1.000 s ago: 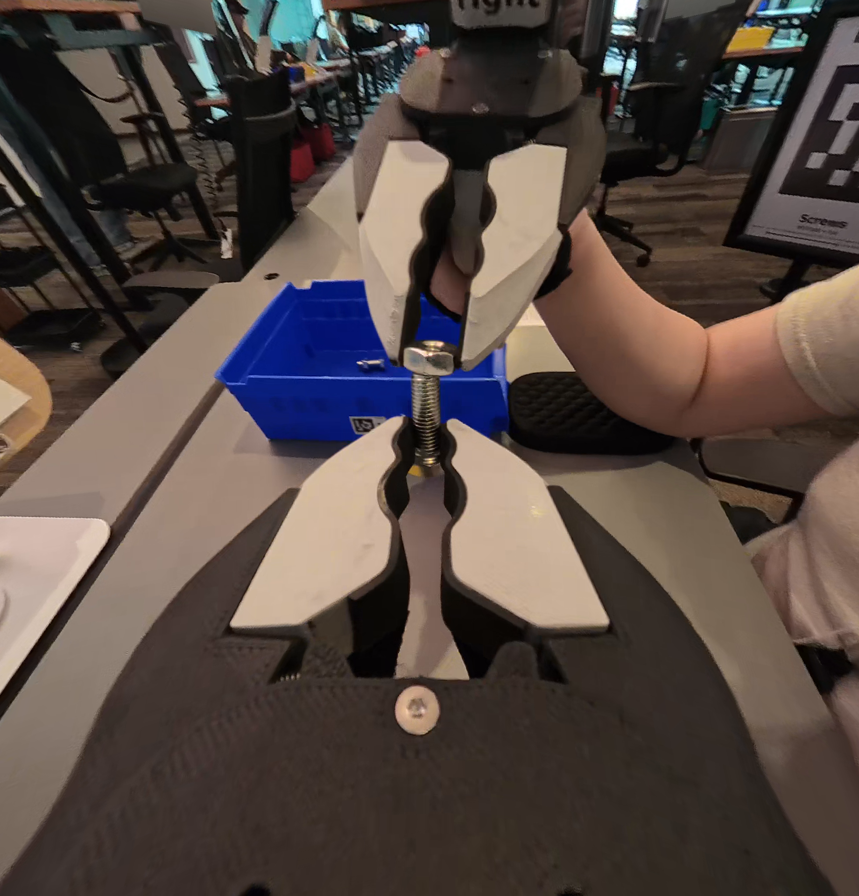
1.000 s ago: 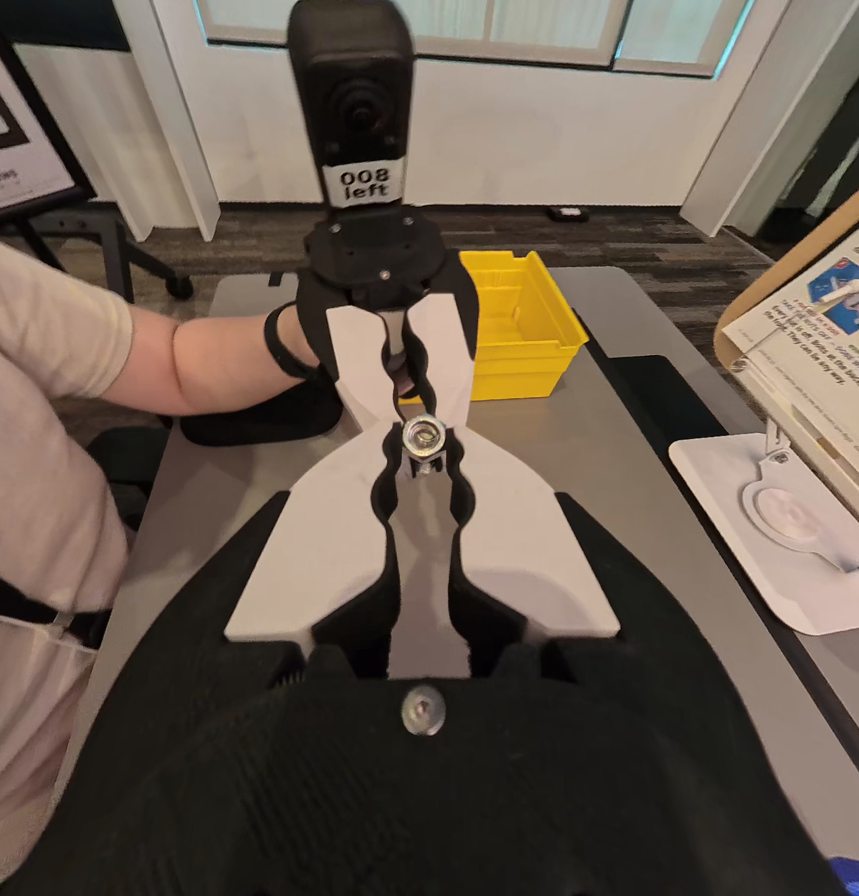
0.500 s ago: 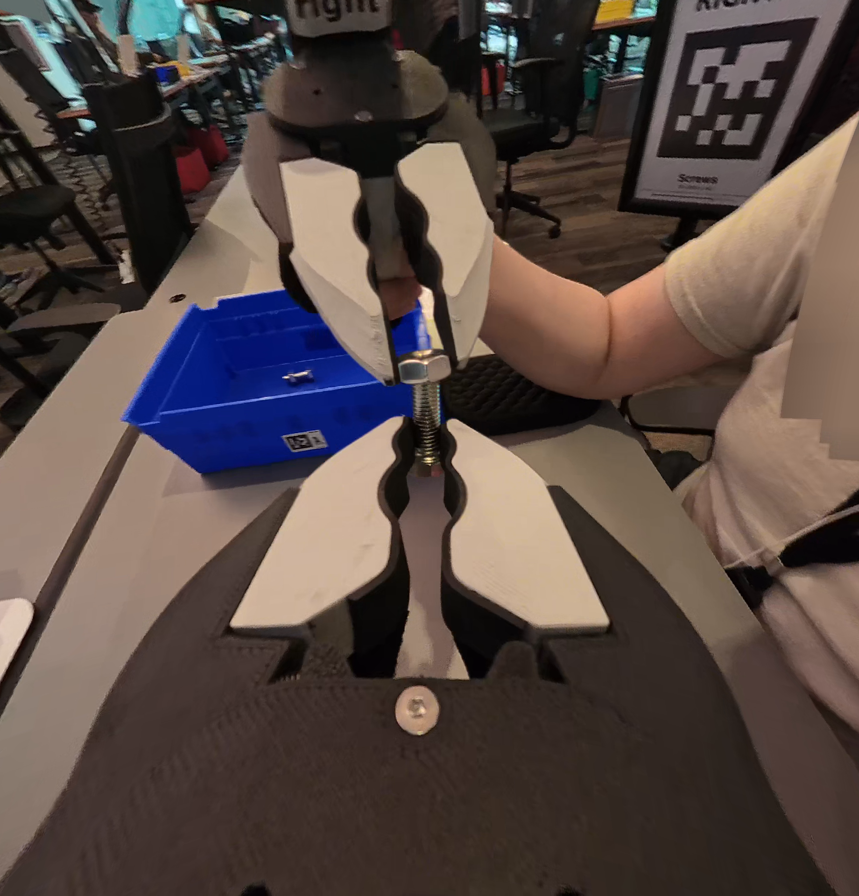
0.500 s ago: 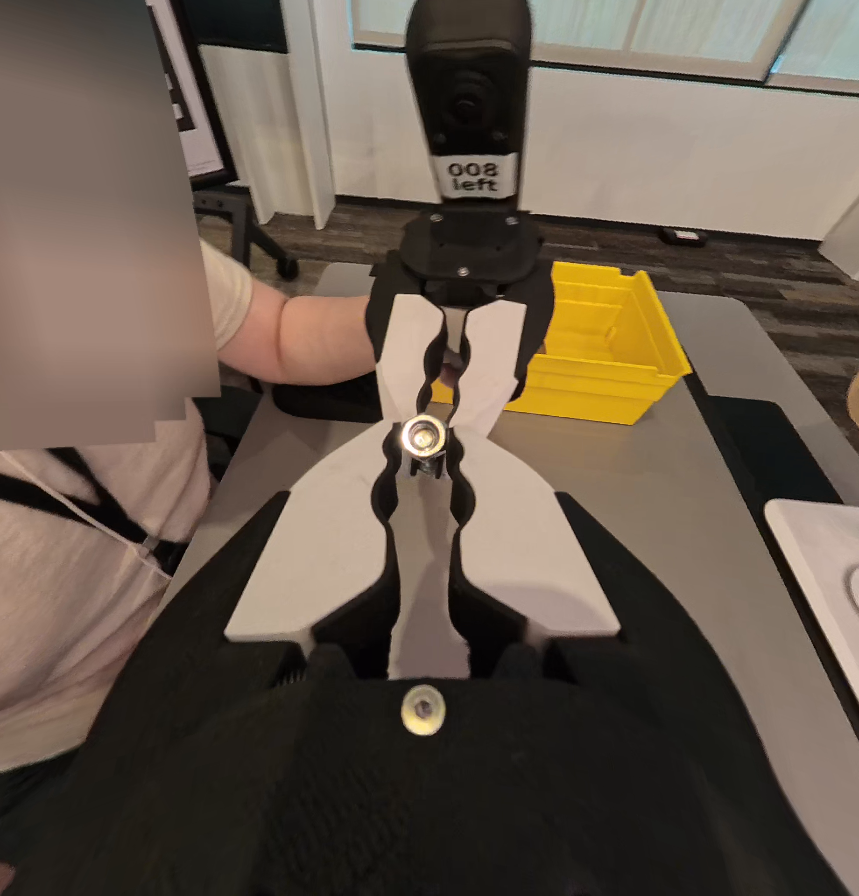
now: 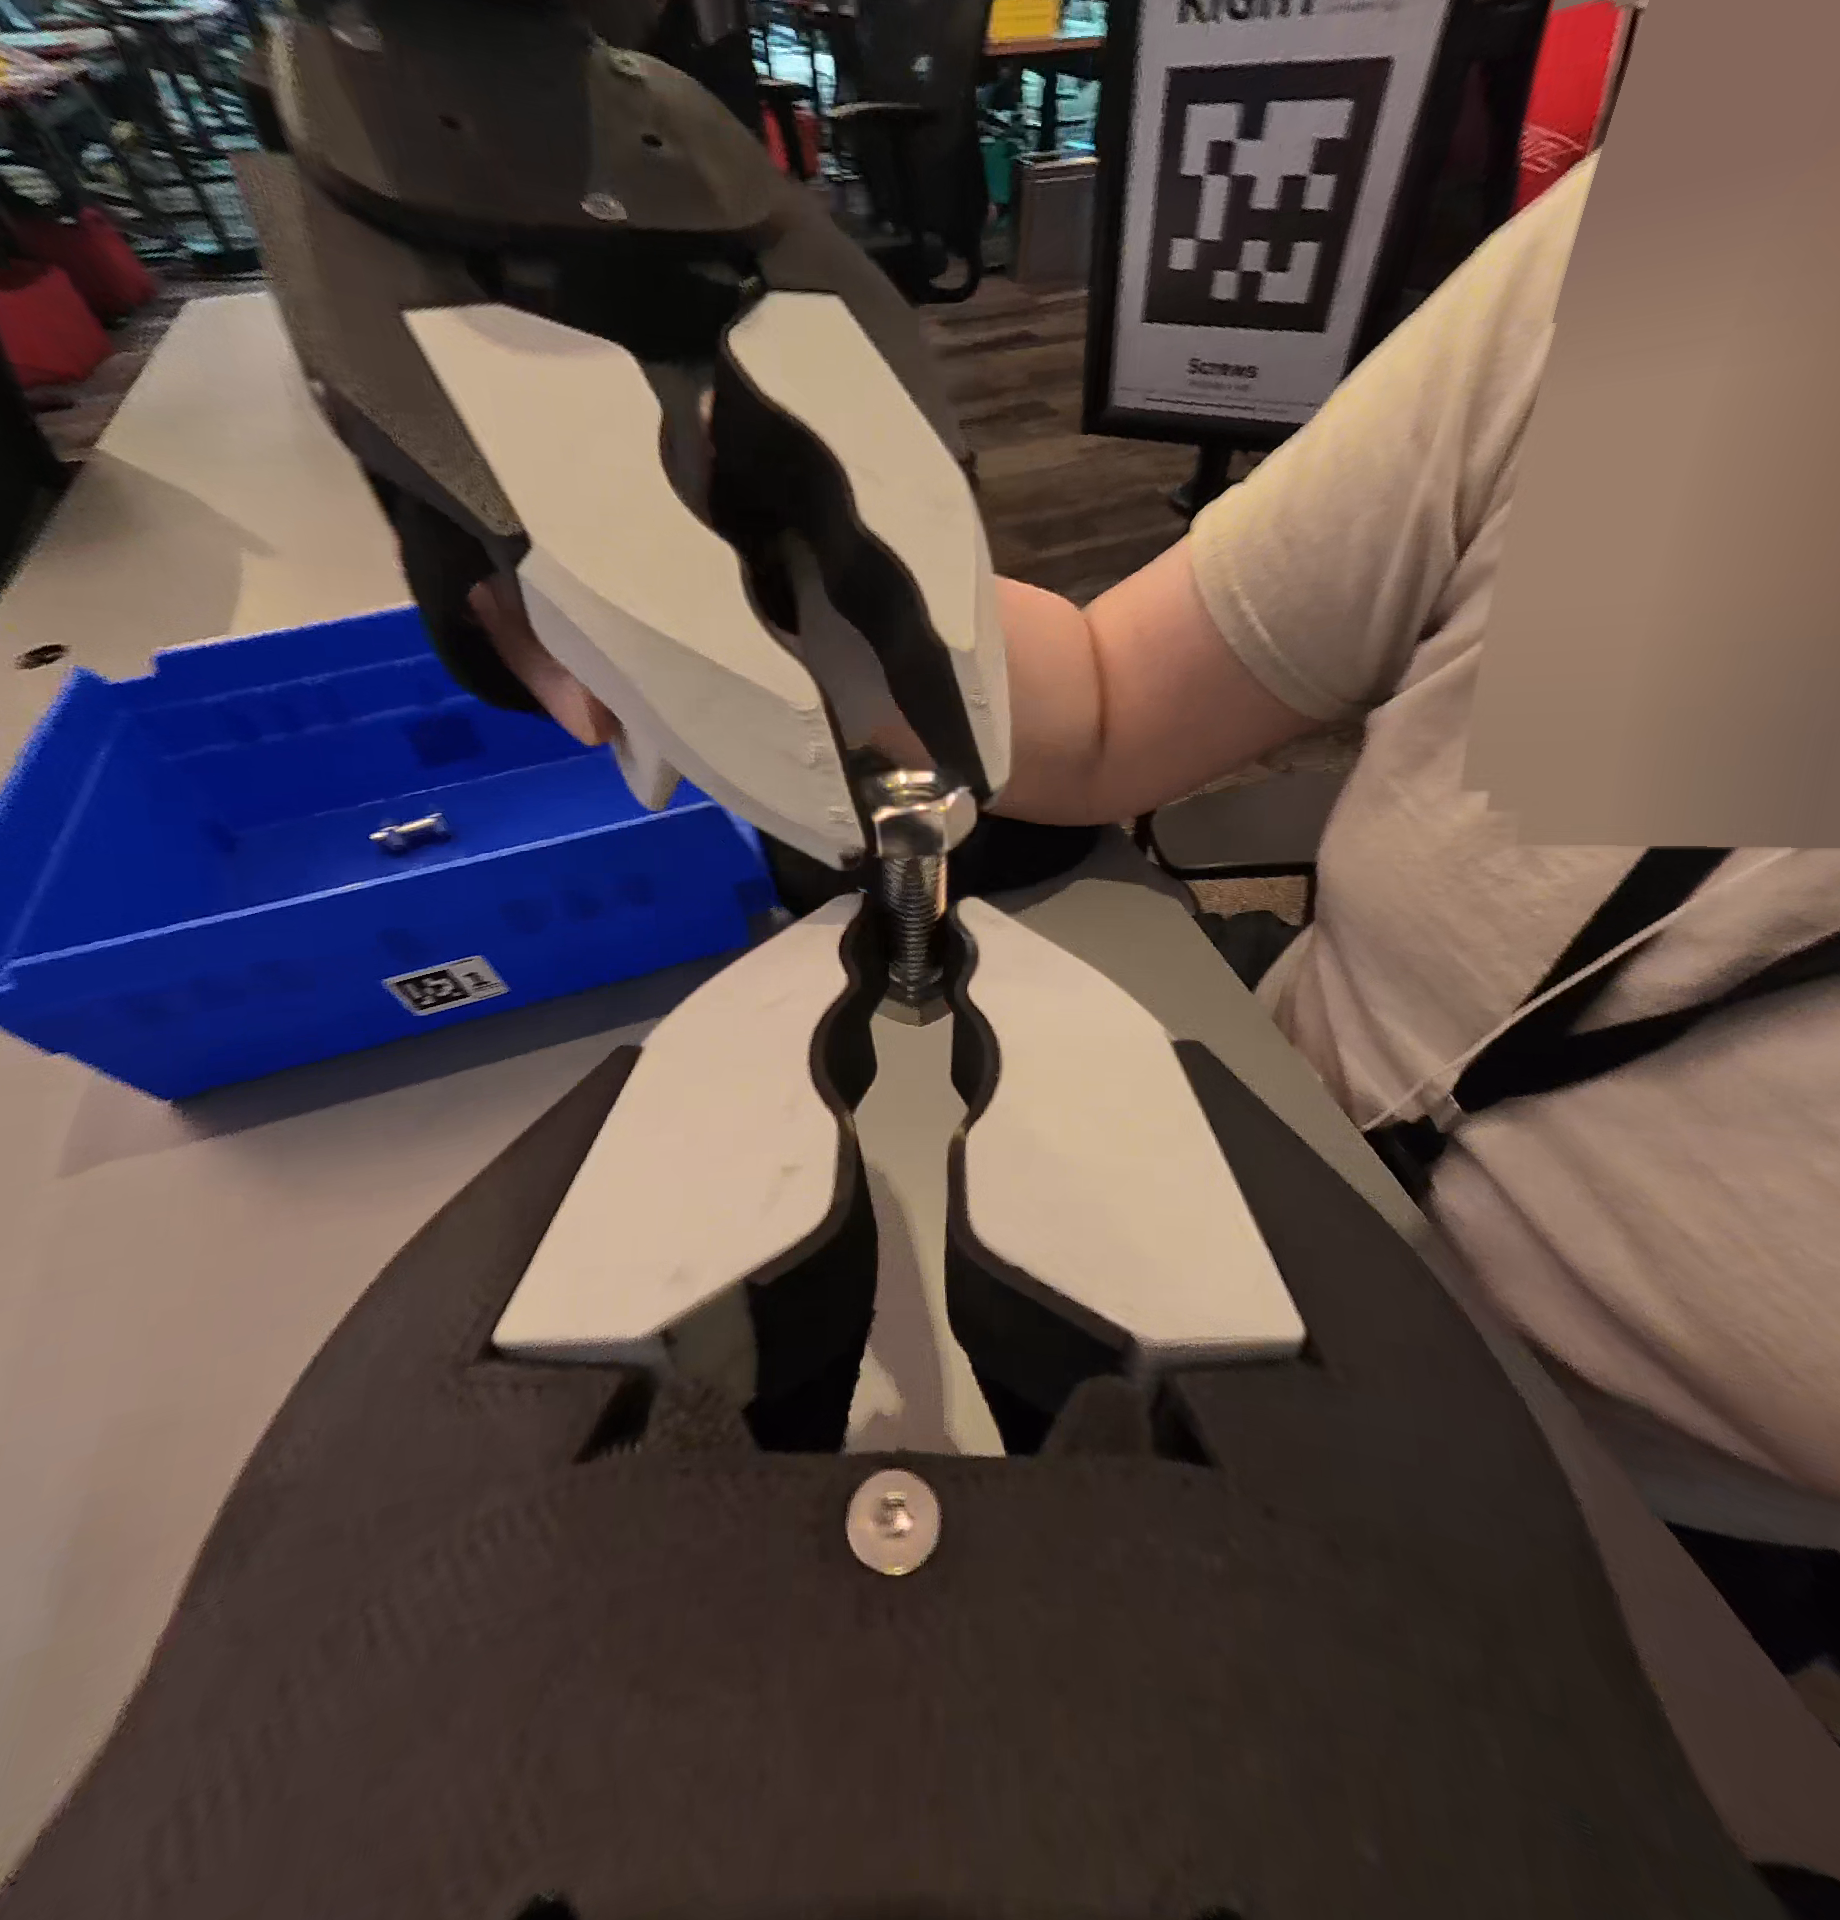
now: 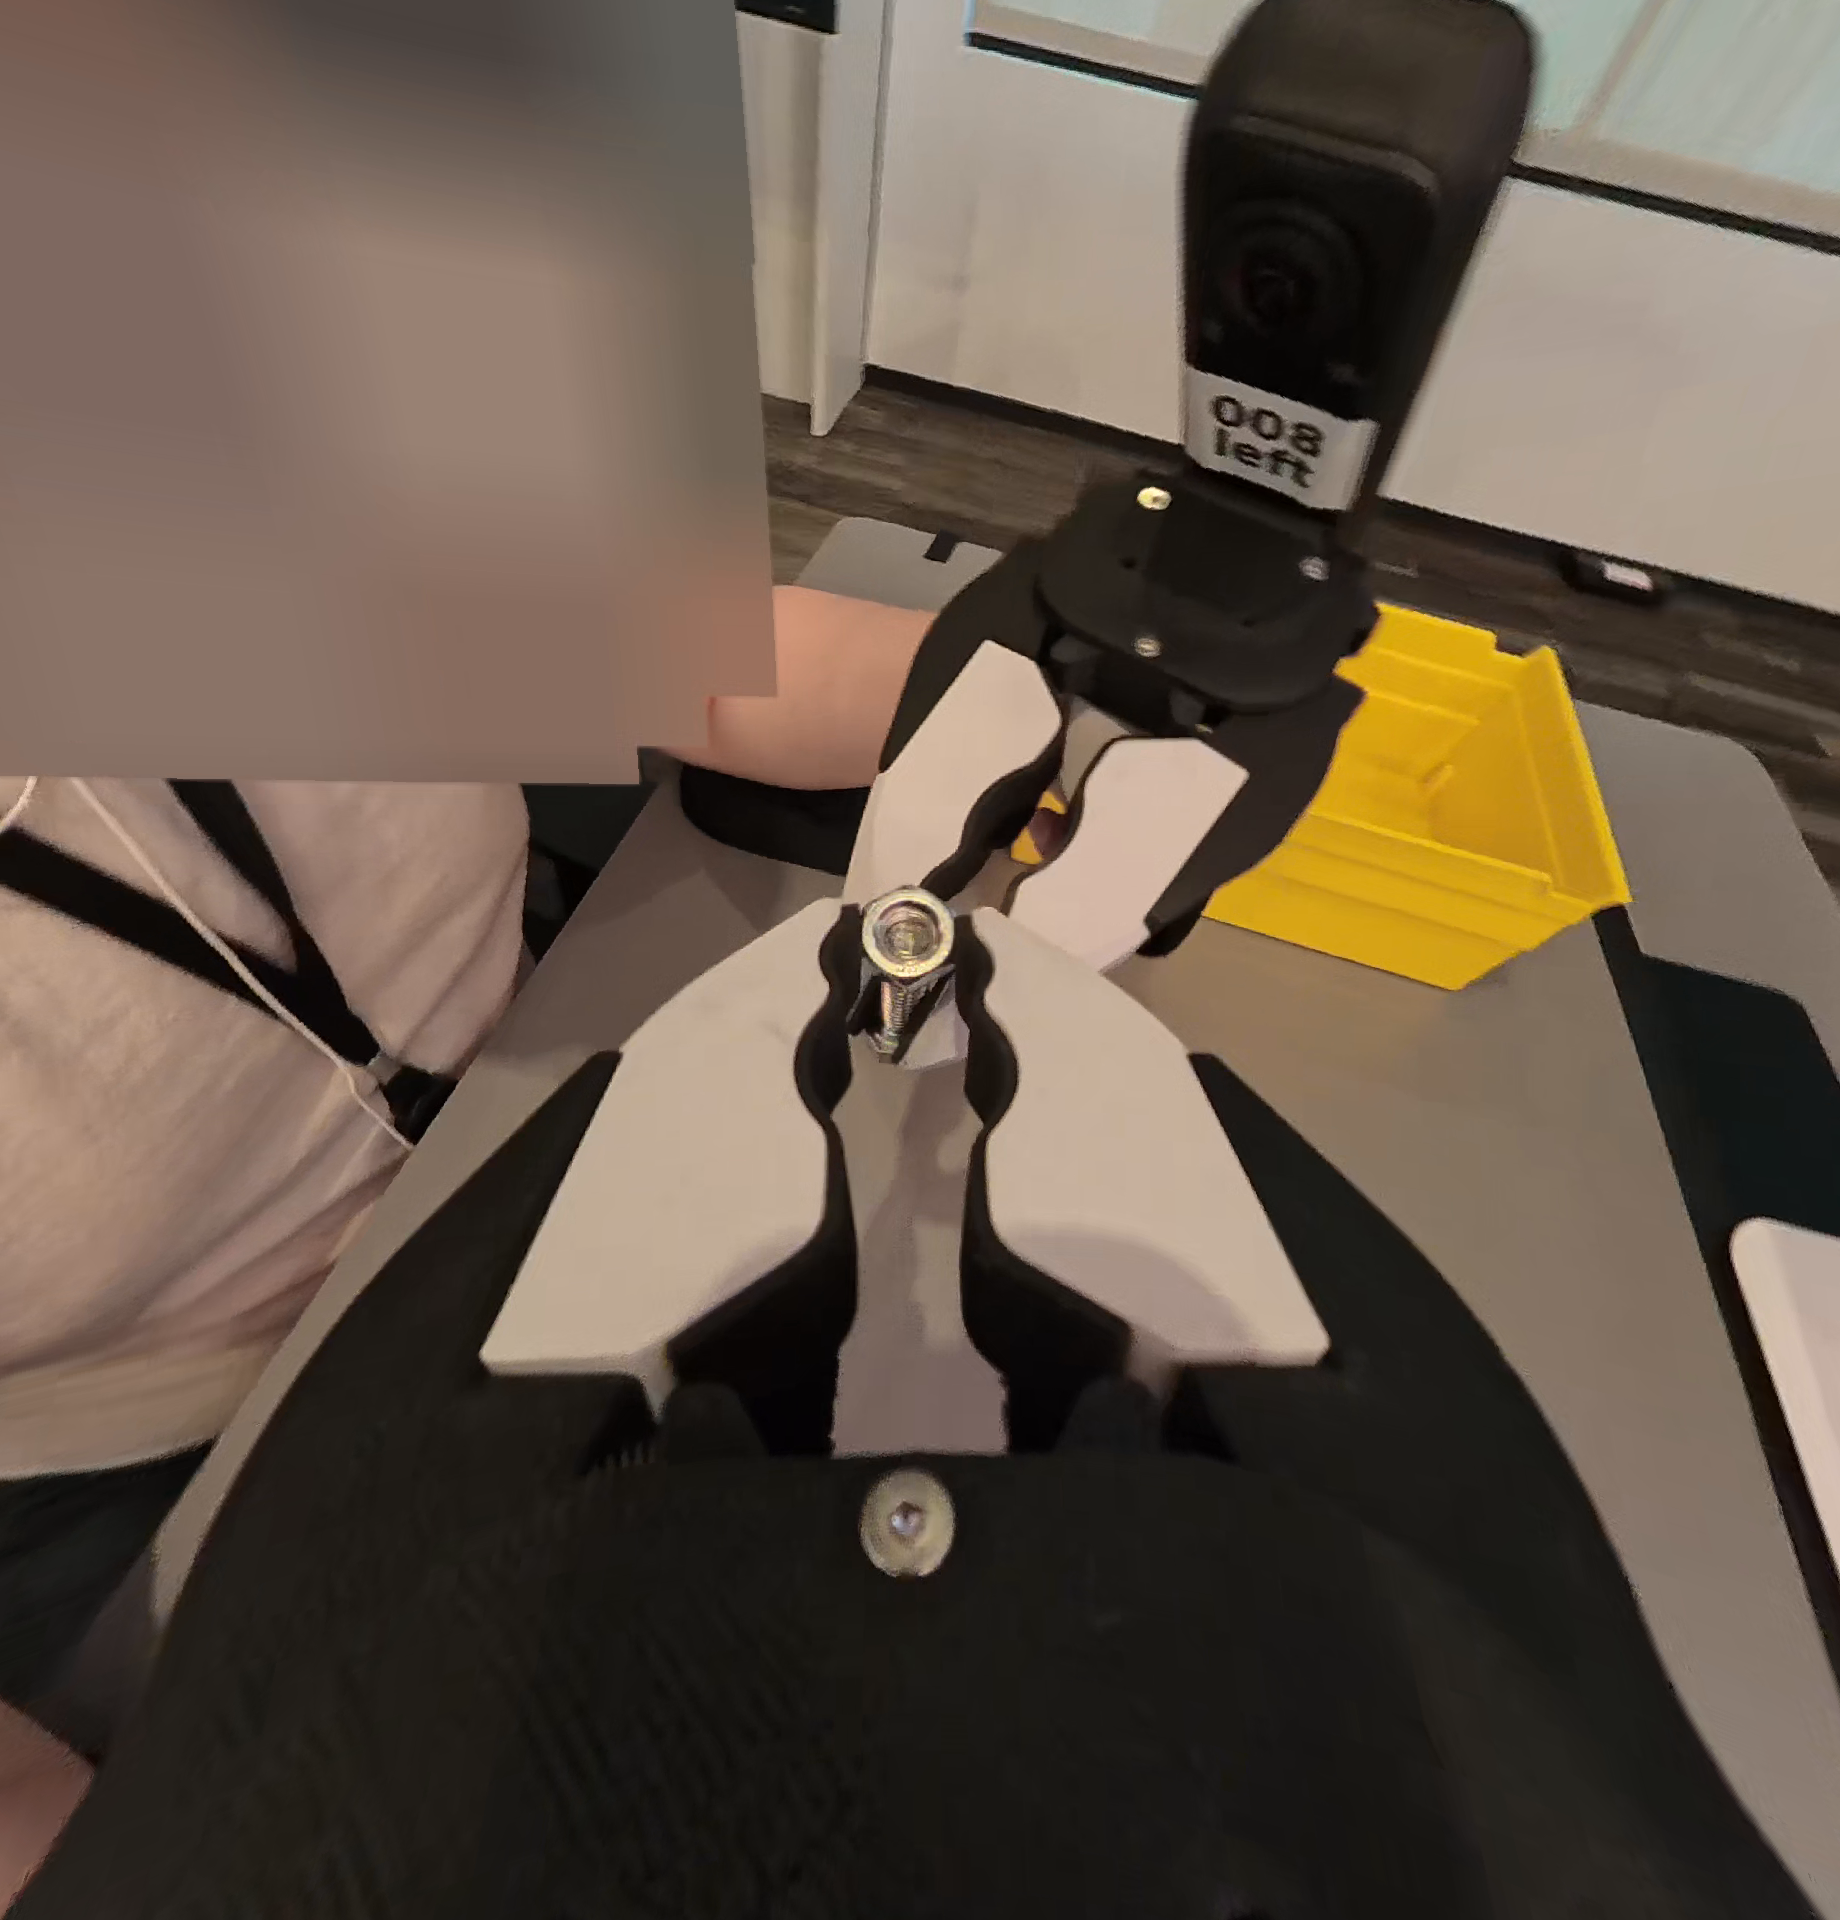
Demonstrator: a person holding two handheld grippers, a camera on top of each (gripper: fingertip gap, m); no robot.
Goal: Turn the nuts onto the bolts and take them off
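A steel bolt (image 5: 911, 914) stands upright over the grey table (image 5: 168, 1299). My left gripper (image 5: 908, 956) is shut on its lower end. A hex nut (image 5: 921, 810) sits at the top of the thread. My right gripper (image 5: 911, 800) comes down from above, tilted to the left, and is shut on the nut. In the right wrist view I look down onto the nut (image 6: 905, 940) between the right gripper's (image 6: 905, 935) fingertips, with the bolt's thread (image 6: 890, 1013) under it. The left gripper (image 6: 989, 904) reaches in from the far right.
A blue bin (image 5: 220, 997) at the left holds a small bolt (image 5: 409, 831). A yellow bin (image 6: 1415, 852) stands behind the left gripper. A person's torso (image 5: 1622, 1143) borders the table. A marker sign (image 5: 1248, 208) stands behind. A white plate (image 6: 1820, 1403) lies at the right edge. My left and right fingertips are right by each other.
The right gripper has rolled over to the left with the nut in it. Both views have swung toward the person. The left gripper still holds the bolt.
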